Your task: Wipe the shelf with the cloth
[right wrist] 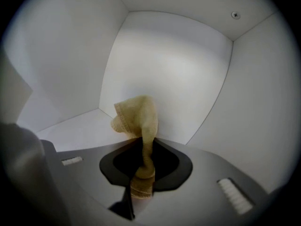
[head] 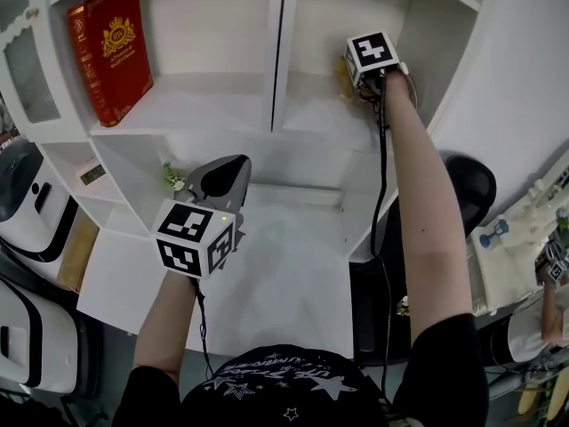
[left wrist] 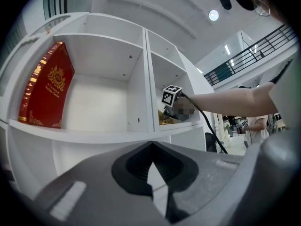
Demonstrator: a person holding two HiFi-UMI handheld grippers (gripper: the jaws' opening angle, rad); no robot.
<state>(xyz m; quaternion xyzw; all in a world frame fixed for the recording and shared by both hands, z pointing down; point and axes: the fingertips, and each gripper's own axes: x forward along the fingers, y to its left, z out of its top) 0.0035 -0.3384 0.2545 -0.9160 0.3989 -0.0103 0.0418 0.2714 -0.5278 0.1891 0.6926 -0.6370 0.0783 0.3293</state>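
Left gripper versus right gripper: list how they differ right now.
The left gripper is shut on nothing, while the right gripper is shut on the cloth. The left gripper hangs outside the shelf, in front of it, while the right gripper reaches inside the upper right compartment. Both are shut and point toward the shelf.

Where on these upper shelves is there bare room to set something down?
Left compartment: bare floor between the red book and the centre divider. Right compartment: crowded, the right claw holds the cloth there. Lower white surface: open beside the left claw.
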